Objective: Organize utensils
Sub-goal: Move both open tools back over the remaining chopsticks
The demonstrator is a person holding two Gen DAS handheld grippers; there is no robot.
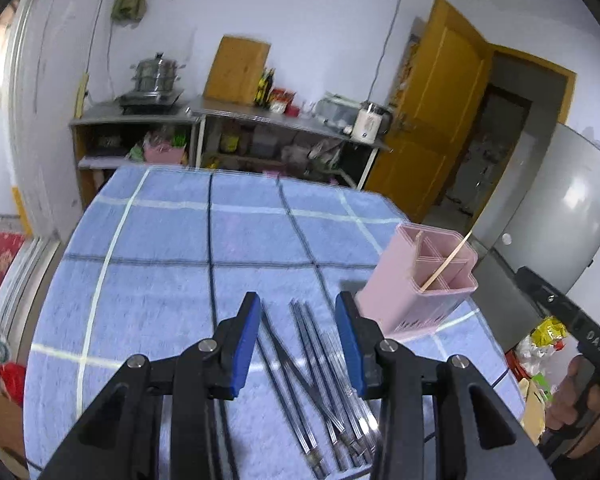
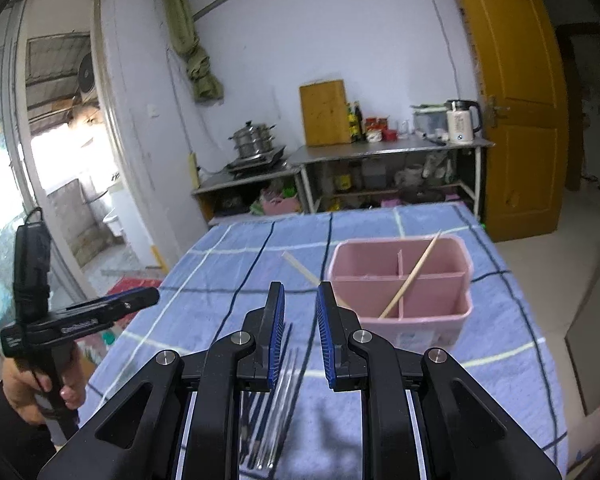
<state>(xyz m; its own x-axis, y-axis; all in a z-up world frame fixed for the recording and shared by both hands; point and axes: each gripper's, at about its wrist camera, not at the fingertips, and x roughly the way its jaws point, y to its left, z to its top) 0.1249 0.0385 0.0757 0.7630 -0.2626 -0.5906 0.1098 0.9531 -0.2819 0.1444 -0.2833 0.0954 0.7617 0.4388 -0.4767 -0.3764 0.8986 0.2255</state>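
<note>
A person stands at a desk (image 1: 148,240) covered with a blue checked cloth and holds a pair of tongs in each hand.

The left tongs (image 1: 298,344) hang over a bunch of dark metal chopsticks (image 1: 320,384). Its two blue pads are apart, with a clear gap between them. Nothing is held in them. The chopsticks lie flat on the cloth under that gap, some crossing over each other, with their silver ends pointing back toward the person.

The right tongs (image 2: 300,336) are also a little way open, and they are empty too. A few of the same chopsticks (image 2: 278,396) show on the cloth just below them.

A pink holder (image 2: 400,284) stands on the desk, just past the right tongs and to the right of the left tongs. It is a box with thin walls inside that cut it into compartments. One light wooden chopstick (image 2: 410,276) leans in the holder, its top sticking out over the far rim. Another light wooden stick (image 2: 300,268) lies on the cloth just to the left of the holder, its near end hidden behind the right tongs.

The person's left hand (image 2: 40,388) can be seen wrapped around the black handle of its tongs. The right hand (image 1: 572,392) shows at the edge of the other view.

Behind the desk, metal shelves stand against the wall with a steel pot (image 2: 252,140), a wooden board (image 2: 326,112) and a white kettle (image 2: 462,122) on top. A yellow door (image 2: 516,92) stands to the right.
</note>
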